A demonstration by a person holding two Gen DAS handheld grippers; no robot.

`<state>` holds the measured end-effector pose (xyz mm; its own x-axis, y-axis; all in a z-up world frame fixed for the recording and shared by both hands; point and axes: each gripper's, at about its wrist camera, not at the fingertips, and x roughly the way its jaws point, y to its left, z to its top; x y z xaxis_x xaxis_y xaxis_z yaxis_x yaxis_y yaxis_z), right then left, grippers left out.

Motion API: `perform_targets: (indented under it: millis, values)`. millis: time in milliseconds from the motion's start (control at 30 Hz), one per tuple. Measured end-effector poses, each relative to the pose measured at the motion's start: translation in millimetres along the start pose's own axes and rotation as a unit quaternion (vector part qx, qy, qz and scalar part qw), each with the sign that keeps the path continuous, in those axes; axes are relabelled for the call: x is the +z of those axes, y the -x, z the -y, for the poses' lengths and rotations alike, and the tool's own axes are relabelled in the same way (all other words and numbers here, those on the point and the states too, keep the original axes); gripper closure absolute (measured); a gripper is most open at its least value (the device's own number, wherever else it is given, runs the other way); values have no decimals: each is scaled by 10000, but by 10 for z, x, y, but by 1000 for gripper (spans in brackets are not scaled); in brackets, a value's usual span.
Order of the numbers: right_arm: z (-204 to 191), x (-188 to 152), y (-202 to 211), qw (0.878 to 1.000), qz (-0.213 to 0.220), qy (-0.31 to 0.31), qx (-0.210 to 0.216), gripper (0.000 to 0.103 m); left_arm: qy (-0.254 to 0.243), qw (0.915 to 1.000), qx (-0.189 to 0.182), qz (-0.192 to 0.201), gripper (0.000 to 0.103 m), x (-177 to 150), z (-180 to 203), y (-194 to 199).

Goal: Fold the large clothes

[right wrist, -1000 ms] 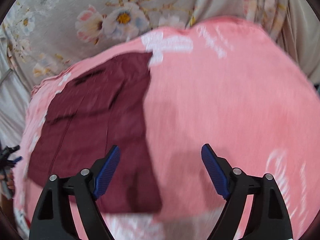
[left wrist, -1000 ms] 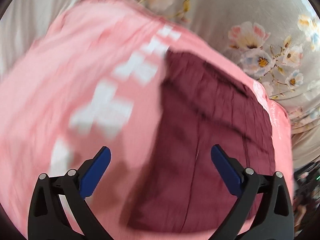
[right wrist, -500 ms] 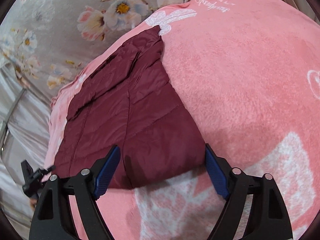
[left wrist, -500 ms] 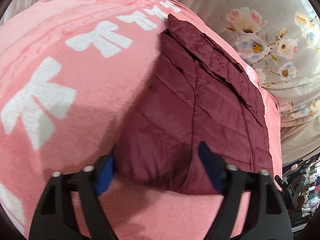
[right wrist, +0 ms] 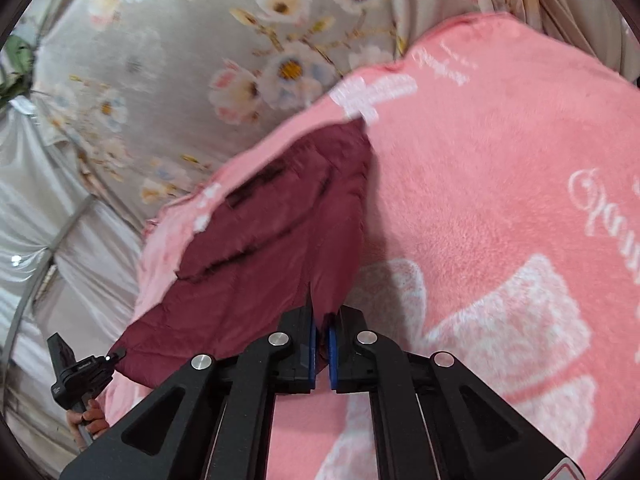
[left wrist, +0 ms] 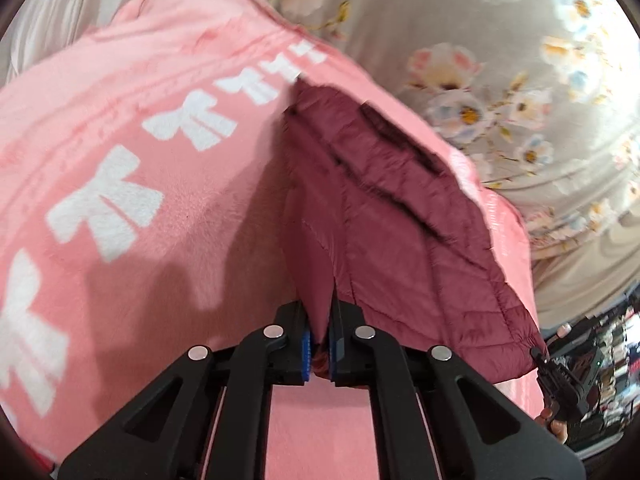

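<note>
Light was bright and even — soft shadows fell on the pink blanket (left wrist: 168,240) near each gripper, while fisheye bending and motion blur smeared the floral sheet (right wrist: 200,60) toward the edges.

My black tongs (left wrist: 319,350) had blue pads (right wrist: 314,346). The jacket (left wrist: 392,216) was maroon; the blanket (left wrist: 140,160) pink with white bows; at one o'clock, grey floral sheet (left wrist: 500,92).

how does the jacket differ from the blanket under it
The jacket is dark maroon, quilted and plain; the blanket is pink, fluffy and printed with white bows. The jacket is pinched at its near edge by both the left gripper and right gripper; the blanket lies flat, ungripped. Both are soft fabric.
</note>
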<state>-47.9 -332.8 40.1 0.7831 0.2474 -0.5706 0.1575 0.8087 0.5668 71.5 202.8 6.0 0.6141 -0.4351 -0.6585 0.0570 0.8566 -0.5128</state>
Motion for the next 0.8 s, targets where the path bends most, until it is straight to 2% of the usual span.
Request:
perform_targets:
  millis: [133,267,333,400,467,567,667,800]
  values:
    - [-260,-169,867,9962,737,399,247,99,-120,9981,-291,536,99,-245,279,836]
    - [-507,-165,1600,9841,1573,606,550,99,-211,9911,-563,1184,99,-405,479,1653]
    - [-671,-84,1827,9751,1978,790,620,99,-405,9843,-644,1593,99,-397,656,2007]
    - [-773,28,1860,9704,2156,852,672,99,-622,9778,-663,1887,99,-341,827,2188]
    - [-793,153,1735,9709,2137,821,700,99,-789,9751,-592,1986,99,-236,944,2166]
    - [-732,350,1301,9791,1859,738,376,99,-775,9801,-407,1779,99,5,945,1840]
    - [-492,474,744,9904,1320,388,111,99,-694,9889,106,1310,99,230,841,1213]
    - [-219,533,113,9963,817,113,-232,99,-704,9925,649,756,99,352,690,488]
